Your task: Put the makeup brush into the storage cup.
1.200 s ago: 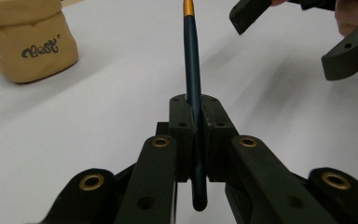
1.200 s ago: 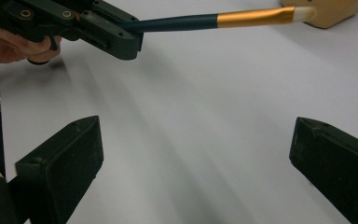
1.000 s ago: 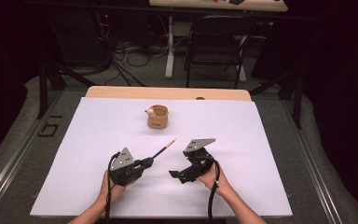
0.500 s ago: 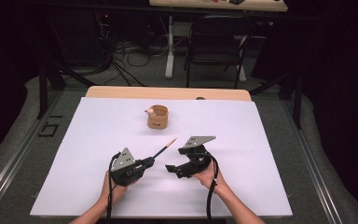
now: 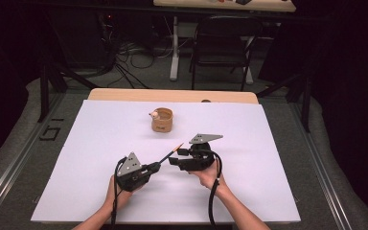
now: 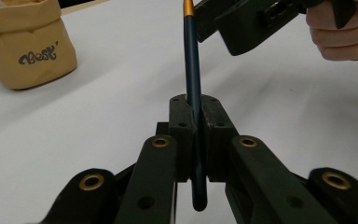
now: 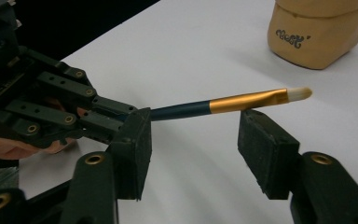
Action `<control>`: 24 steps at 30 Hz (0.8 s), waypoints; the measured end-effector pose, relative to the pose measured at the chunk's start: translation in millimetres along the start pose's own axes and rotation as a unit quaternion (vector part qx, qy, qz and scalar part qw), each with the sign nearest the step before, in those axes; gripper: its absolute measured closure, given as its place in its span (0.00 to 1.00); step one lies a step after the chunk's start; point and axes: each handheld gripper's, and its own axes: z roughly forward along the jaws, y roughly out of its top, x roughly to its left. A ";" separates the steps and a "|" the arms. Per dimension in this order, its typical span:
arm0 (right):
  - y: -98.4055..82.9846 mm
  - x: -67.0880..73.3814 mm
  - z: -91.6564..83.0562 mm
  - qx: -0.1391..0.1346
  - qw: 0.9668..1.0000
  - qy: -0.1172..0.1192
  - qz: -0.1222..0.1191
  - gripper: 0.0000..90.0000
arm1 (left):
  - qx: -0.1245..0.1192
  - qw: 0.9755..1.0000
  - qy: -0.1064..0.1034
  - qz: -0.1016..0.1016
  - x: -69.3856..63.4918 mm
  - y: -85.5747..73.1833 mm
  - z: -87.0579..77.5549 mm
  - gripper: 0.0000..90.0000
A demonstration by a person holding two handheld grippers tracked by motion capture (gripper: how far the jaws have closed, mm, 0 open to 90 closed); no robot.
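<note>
On the white table, left gripper grips brush; right gripper fingers, closing, stand apart.

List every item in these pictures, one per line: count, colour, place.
brush: one, dark blue handle, gold ferrule, pale bristles; clamped in the left gripper, tip toward the right gripper.
paper pouch: one, tan, lettering on its side; far middle of the sheet, something pale inside.
white sheet: one, covering the table.
table: one, light wood edge at the far side.
chair: one, black, beyond the table.
left gripper: one, black, shut on the brush.
right gripper: one, black, jaws just been closing, pads apart below the brush.
</note>
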 end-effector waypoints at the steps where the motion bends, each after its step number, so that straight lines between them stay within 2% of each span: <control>1: -0.1 -0.3 0.4 -0.001 1.000 -0.002 0.003 0.53 | -0.001 1.000 -0.002 0.000 -0.2 0.0 0.5 0.94; 4: -0.8 -0.8 2.1 0.000 1.000 -0.009 0.011 0.58 | 0.002 1.000 0.001 0.001 -1.4 0.0 2.2 0.94; 12: -1.0 -2.0 2.1 -0.005 1.000 -0.010 0.022 0.59 | 0.014 1.000 0.001 0.015 -6.5 1.2 6.0 0.94; 20: -1.0 -2.1 -1.0 -0.024 0.999 -0.004 0.037 0.69 | 0.032 0.999 0.004 0.016 -7.3 0.0 10.6 0.94; 24: -0.3 0.0 -2.8 -0.035 0.999 0.002 0.033 0.74 | 0.037 0.999 0.003 0.015 -7.8 -0.4 12.6 0.94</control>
